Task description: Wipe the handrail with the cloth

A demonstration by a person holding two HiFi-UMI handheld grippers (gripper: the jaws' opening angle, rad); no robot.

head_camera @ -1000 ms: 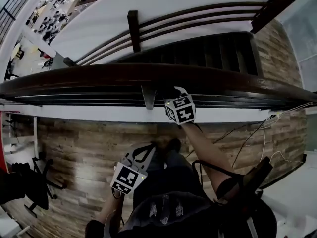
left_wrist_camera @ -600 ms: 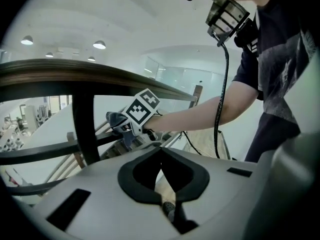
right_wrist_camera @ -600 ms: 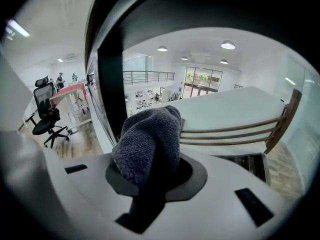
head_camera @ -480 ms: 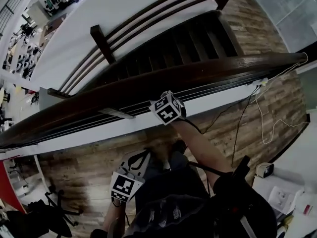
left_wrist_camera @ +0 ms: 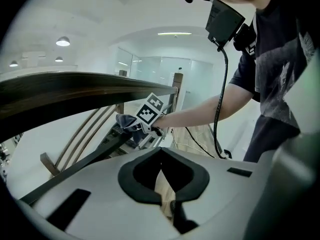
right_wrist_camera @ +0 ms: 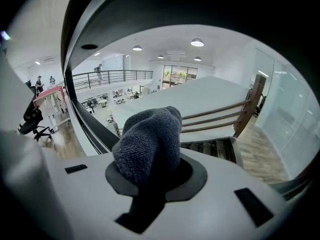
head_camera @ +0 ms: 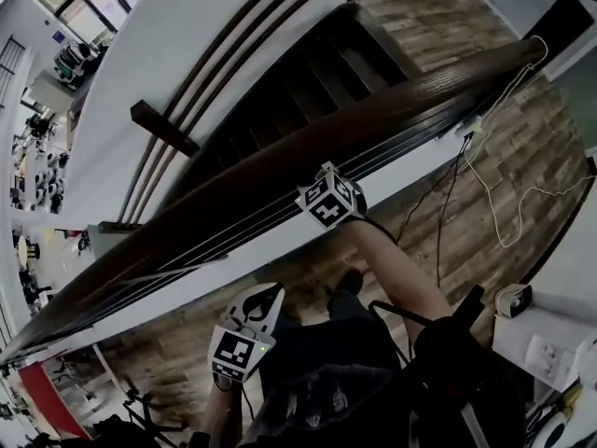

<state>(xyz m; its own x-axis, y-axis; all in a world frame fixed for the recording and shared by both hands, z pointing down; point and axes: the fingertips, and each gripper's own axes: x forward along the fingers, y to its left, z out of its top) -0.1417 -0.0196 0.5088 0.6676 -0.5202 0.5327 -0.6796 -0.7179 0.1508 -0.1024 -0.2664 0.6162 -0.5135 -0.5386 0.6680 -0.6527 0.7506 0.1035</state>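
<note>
The dark wooden handrail (head_camera: pixel 280 161) runs diagonally from lower left to upper right. My right gripper (head_camera: pixel 326 194), marker cube on top, is at the rail's near side, just under its edge. It is shut on a grey-blue cloth (right_wrist_camera: pixel 150 141), whose bunched end sticks out past the jaws close under the dark rail (right_wrist_camera: pixel 165 6); contact is hidden. The left gripper view also shows the cloth (left_wrist_camera: pixel 125 121) under the rail (left_wrist_camera: pixel 75 86). My left gripper (head_camera: pixel 259 299) hangs low by the person's body, away from the rail, its jaws (left_wrist_camera: pixel 164 184) together and empty.
Thin metal bars (head_camera: pixel 233 236) run below the rail. Beyond it a stairwell (head_camera: pixel 308 91) drops away, with a second railing (head_camera: pixel 159 124) on its far side. Loose cables (head_camera: pixel 485 166) trail over the wooden floor (head_camera: pixel 522 147) at right, near a white box (head_camera: pixel 513 299).
My right gripper has slid to the right along the rail with the cloth, away from the bracket. The head view has swung, so the rail now looks steeper. The left gripper stays low.
</note>
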